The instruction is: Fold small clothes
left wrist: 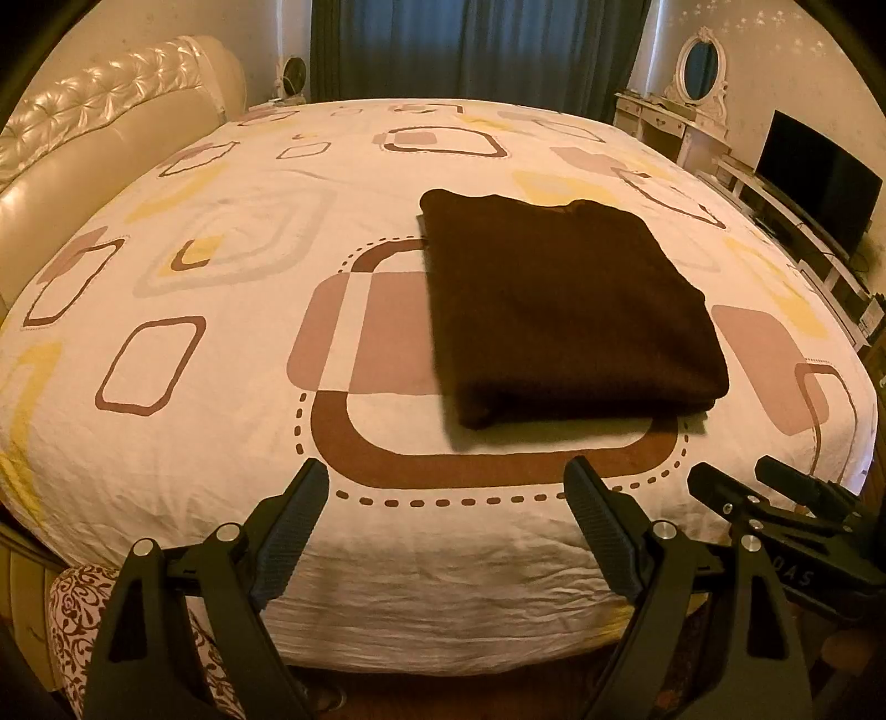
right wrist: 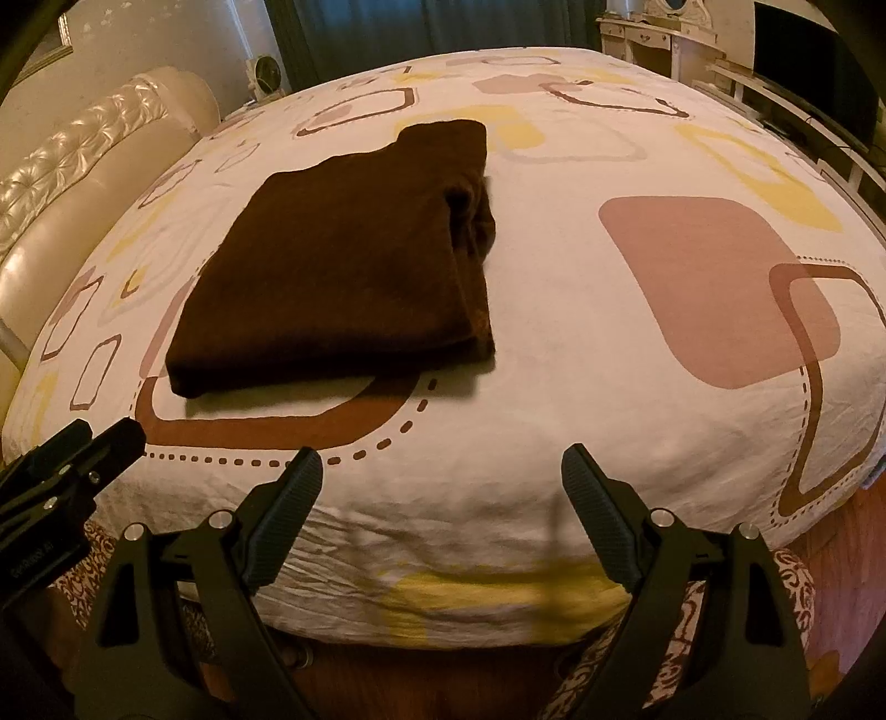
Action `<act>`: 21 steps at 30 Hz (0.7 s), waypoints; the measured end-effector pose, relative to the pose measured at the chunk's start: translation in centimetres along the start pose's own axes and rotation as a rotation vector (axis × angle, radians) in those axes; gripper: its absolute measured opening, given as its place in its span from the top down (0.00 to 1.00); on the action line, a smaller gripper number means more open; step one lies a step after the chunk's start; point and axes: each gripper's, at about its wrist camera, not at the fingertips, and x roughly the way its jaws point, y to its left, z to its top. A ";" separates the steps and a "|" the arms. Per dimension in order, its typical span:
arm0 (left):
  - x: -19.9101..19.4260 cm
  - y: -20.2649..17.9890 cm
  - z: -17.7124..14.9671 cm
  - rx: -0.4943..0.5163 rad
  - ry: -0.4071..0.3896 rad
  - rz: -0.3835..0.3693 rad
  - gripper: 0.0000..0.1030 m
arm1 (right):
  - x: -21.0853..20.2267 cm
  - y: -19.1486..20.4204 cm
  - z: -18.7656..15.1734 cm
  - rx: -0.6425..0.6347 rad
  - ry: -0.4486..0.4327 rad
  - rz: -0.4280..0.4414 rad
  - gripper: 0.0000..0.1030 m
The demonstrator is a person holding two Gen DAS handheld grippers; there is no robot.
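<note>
bed (left wrist: 221, 387): folded brown garment (left wrist: 565, 310) lying flat | left hand-held gripper (left wrist: 448, 493): released, empty, angled down at bed edge | right hand-held gripper (right wrist: 443, 482): released, empty, alongside

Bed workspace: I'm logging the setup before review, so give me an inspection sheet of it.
Surface: bed sheet, white with brown, pink and yellow squares, lightly wrinkled.
Job's things: brown garment, folded flat on the sheet.
Clutter: nothing seen on the bed.
Grippers: left gripper and right gripper both open, empty, near the bed's edge, clear of the garment.
Cables: cables near the television.
Surroundings: tufted headboard, blue curtain, dressing table.
</note>
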 end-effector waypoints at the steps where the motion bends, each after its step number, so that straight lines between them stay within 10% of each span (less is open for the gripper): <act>1: 0.0 0.0 0.0 0.000 0.000 0.000 0.17 | 0.0 0.0 0.0 -0.001 0.000 0.001 0.15; 21: 0.5 0.2 -0.3 -0.030 0.023 -0.011 0.15 | 0.3 0.1 -0.2 -0.009 0.013 0.011 0.15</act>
